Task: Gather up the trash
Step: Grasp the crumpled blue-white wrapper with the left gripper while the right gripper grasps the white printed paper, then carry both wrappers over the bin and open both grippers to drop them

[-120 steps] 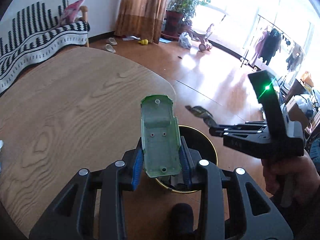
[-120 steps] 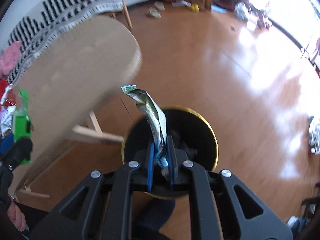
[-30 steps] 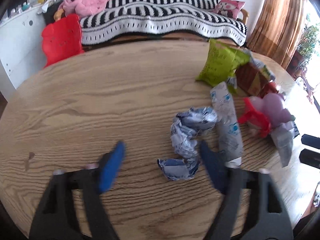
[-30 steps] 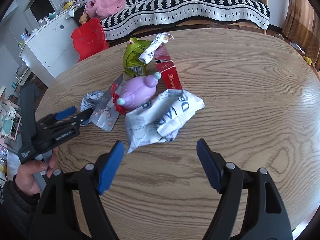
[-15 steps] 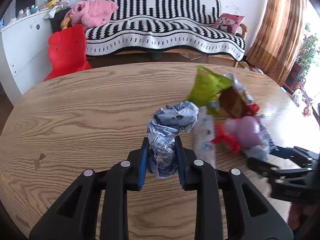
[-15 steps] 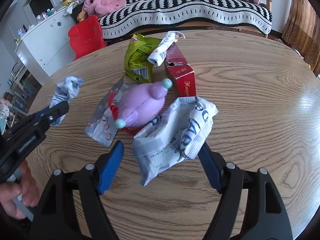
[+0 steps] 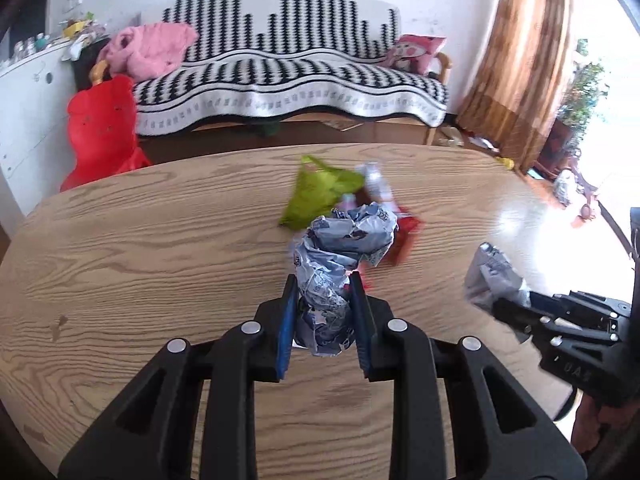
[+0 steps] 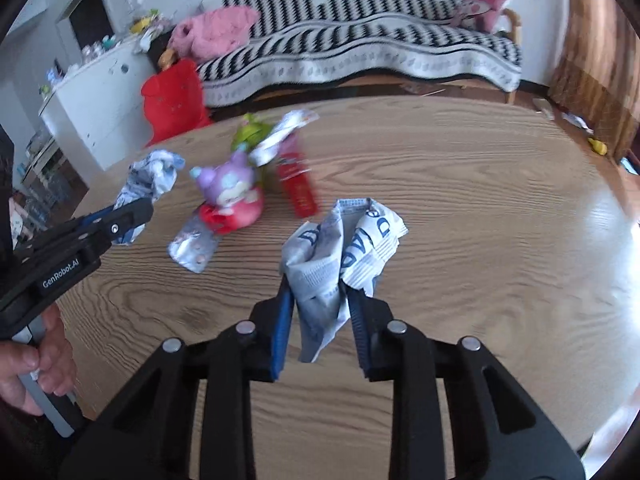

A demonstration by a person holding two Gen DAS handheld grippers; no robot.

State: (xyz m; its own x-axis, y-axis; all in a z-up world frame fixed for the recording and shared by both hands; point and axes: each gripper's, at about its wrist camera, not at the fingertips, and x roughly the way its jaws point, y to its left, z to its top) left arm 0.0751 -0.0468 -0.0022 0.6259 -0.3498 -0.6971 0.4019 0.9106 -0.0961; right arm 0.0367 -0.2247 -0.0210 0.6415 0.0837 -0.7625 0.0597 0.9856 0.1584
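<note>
Nearest me, my left gripper (image 7: 324,312) has its jaws clamped on the crumpled blue-and-white wrapper (image 7: 340,256), which a second ago lay on the desk (image 7: 140,248) between open jaws; now it hangs clear of the wood. My right gripper (image 8: 318,320) has changed too: its jaws are closing, and the white printed packet (image 8: 340,248) that was lying flat half a second back is pinched between the pads and off the desk.

I judge both pieces ready to carry to a bin, which neither view shows.

Further off, on the desk, remain a silver blister strip (image 8: 192,248), a purple toy figure (image 8: 228,192), a red carton (image 8: 298,184) and a green snack bag (image 7: 316,196).
</note>
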